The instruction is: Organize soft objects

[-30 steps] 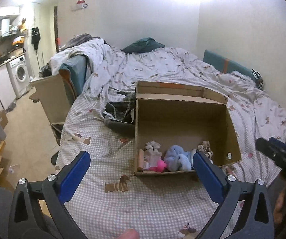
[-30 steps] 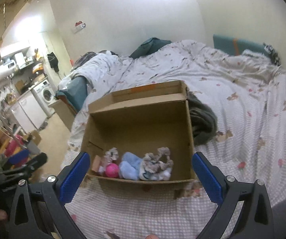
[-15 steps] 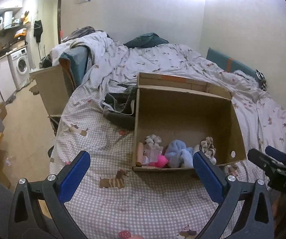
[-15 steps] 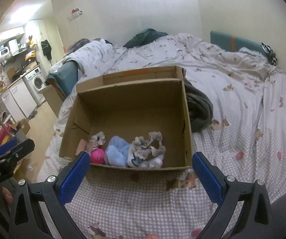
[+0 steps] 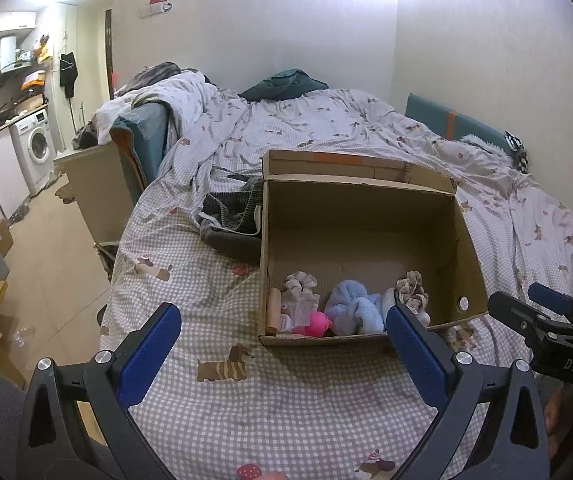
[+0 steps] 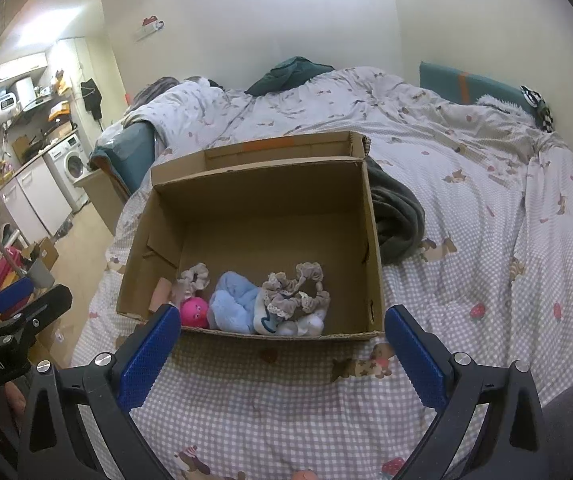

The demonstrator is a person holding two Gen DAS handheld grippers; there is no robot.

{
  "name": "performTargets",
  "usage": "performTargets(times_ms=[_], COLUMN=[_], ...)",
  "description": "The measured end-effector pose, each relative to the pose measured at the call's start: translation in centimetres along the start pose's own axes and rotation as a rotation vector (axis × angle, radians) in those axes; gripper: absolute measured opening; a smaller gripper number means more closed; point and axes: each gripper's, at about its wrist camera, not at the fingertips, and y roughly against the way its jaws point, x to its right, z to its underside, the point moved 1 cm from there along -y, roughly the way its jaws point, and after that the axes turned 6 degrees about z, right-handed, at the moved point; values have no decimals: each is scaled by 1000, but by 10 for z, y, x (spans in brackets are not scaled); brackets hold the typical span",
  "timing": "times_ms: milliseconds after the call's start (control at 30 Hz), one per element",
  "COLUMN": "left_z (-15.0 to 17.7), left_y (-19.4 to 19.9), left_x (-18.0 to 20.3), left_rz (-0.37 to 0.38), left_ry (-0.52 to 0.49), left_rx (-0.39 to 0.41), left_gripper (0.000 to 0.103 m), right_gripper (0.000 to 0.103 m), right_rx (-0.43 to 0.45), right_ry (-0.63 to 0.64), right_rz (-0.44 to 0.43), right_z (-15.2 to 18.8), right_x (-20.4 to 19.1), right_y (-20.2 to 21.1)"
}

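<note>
An open cardboard box (image 5: 366, 204) (image 6: 262, 184) stands on the bed. At its near end lie a pink ball toy (image 5: 313, 323) (image 6: 194, 311), a light blue plush (image 5: 353, 311) (image 6: 232, 300), beige scrunchies (image 5: 411, 289) (image 6: 298, 286), a small grey scrunchie (image 5: 300, 281) (image 6: 195, 275) and white socks (image 6: 306, 325). My left gripper (image 5: 282, 340) is open and empty, held above the bed just in front of the box. My right gripper (image 6: 280, 340) is open and empty, also in front of the box; it shows at the right edge of the left wrist view (image 5: 542, 320).
A dark grey garment (image 5: 232, 224) (image 6: 396, 220) lies beside the box. The checked bedsheet (image 5: 278, 400) spreads in front. A teal pillow (image 5: 458, 124) lies by the right wall. The floor and a washing machine (image 5: 36, 148) are to the left.
Both grippers have risen and tilted down a little toward the box, so the box contents sit nearer the fingers. Both stay open and empty.
</note>
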Motion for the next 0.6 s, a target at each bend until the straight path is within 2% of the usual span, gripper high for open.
performTargets(times_ms=[600], left_z=[1], left_y=[0], left_x=[-1], left_rz=[0], left_ry=[4], left_rx=[-1], left_gripper=[102], right_gripper=[103], right_rx=[1], right_ry=[3], right_rz=[2], right_z=[0], right_x=[-1], right_y=[0])
